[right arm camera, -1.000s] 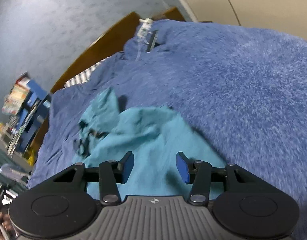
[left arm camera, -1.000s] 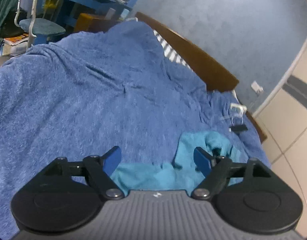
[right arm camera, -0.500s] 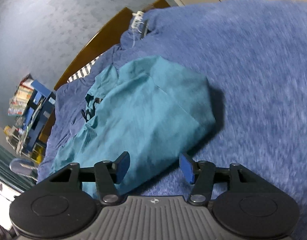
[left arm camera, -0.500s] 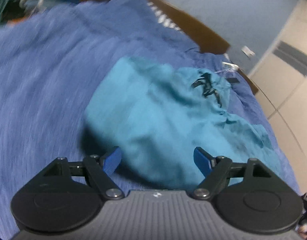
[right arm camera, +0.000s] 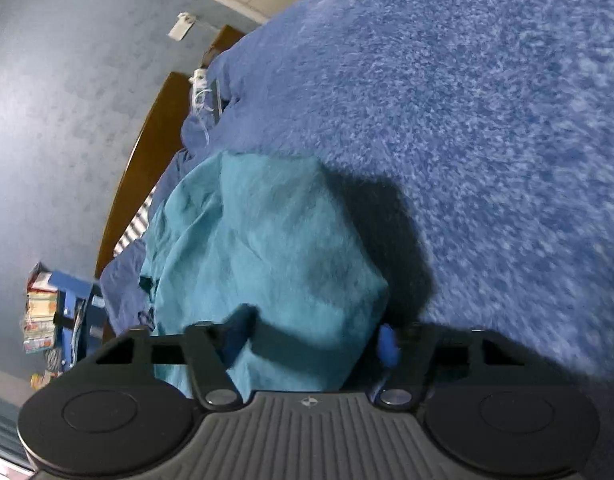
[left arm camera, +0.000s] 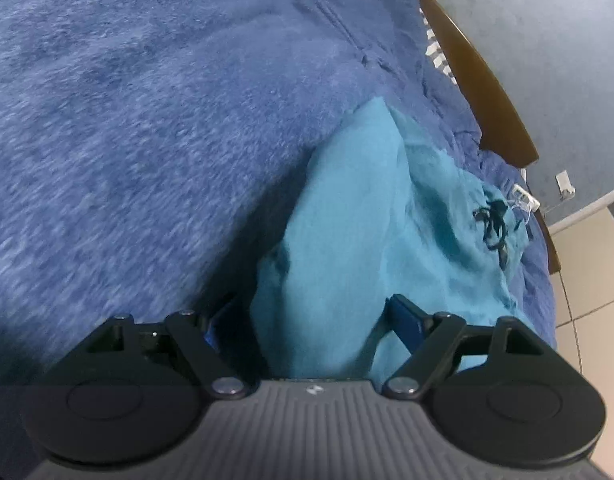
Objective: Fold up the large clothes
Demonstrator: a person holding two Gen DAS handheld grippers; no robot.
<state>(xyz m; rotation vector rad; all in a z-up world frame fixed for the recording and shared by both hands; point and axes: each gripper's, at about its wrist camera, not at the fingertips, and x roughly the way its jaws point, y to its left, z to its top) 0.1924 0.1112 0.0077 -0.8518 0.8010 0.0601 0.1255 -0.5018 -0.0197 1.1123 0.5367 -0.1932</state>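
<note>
We see the teal garment (left arm camera: pixel 347 216) bunched on the blue blanket (left arm camera: pixel 127 120) of the bed, its near edge between the fingers of both grippers. The left gripper (left arm camera: pixel 315 320) stands apart, having just narrowed slightly; the right gripper (right arm camera: pixel 313 332) has just been closing, and we cannot tell whether its pads press the cloth.

Beside the teal garment (left arm camera: pixel 347 216), the blue blanket (left arm camera: pixel 127 140) was smeared by motion blur, the garment's near end was hidden behind both gripper bodies, and its small dark print (left arm camera: pixel 493 228) was unreadable.
</note>
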